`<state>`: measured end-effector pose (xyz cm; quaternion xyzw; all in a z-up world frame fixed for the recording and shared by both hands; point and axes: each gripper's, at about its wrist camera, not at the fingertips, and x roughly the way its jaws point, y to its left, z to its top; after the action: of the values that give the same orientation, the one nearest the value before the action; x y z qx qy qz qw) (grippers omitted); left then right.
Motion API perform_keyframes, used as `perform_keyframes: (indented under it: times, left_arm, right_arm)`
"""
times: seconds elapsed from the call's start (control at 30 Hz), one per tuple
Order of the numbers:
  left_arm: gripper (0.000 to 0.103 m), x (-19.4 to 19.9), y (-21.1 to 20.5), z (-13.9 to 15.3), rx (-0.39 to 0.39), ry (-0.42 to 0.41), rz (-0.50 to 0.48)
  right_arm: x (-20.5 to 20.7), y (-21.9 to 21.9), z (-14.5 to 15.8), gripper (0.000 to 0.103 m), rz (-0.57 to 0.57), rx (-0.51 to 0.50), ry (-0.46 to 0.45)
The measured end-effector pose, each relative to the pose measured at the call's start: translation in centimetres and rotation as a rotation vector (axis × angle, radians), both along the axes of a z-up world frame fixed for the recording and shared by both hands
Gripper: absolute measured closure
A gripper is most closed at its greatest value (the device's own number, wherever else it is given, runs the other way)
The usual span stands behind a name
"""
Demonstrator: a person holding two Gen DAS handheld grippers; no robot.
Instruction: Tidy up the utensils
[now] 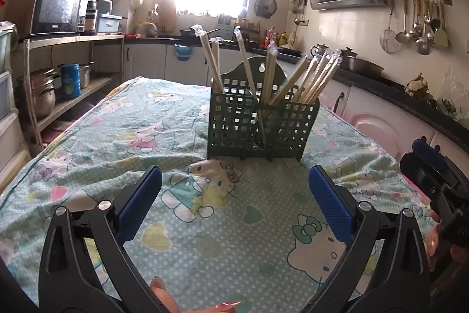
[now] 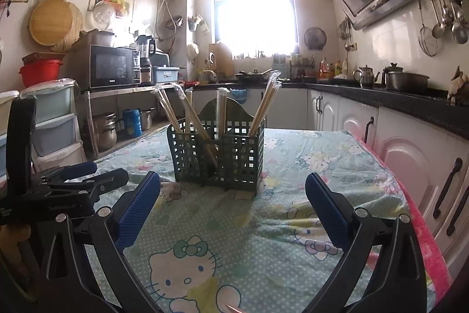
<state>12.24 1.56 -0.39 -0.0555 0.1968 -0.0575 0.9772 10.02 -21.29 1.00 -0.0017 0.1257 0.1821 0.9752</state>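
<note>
A dark green lattice utensil holder (image 1: 261, 125) stands upright on the table, ahead of both grippers; it also shows in the right wrist view (image 2: 218, 156). Several wrapped pairs of wooden chopsticks (image 1: 315, 77) lean in its compartments, seen also in the right wrist view (image 2: 265, 104). My left gripper (image 1: 234, 189) is open and empty, low over the cloth, short of the holder. My right gripper (image 2: 233, 195) is open and empty, also short of the holder. The right gripper shows at the right edge of the left wrist view (image 1: 433, 169), and the left gripper at the left of the right wrist view (image 2: 85, 178).
A Hello Kitty cloth (image 1: 205, 239) covers the table. A dark kitchen counter (image 2: 410, 103) with white cabinets runs along the right, with pots and a kettle on it. A metal shelf (image 1: 73, 69) with a microwave and pots stands at the left.
</note>
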Motion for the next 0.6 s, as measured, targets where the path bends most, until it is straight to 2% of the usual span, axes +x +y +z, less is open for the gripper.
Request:
perform_keyframes:
  times: [0.23, 0.6]
  left_arm:
    - [0.011, -0.46, -0.2, 0.02, 0.022, -0.02, 0.013]
    - [0.011, -0.61, 0.33, -0.08, -0.009, -0.026, 0.019]
  right_arm:
    - [0.11, 0.23, -0.52, 0.006, -0.004, -0.004, 0.021]
    - [0.17, 0.15, -0.59, 0.006, -0.008, 0.004, 0.028]
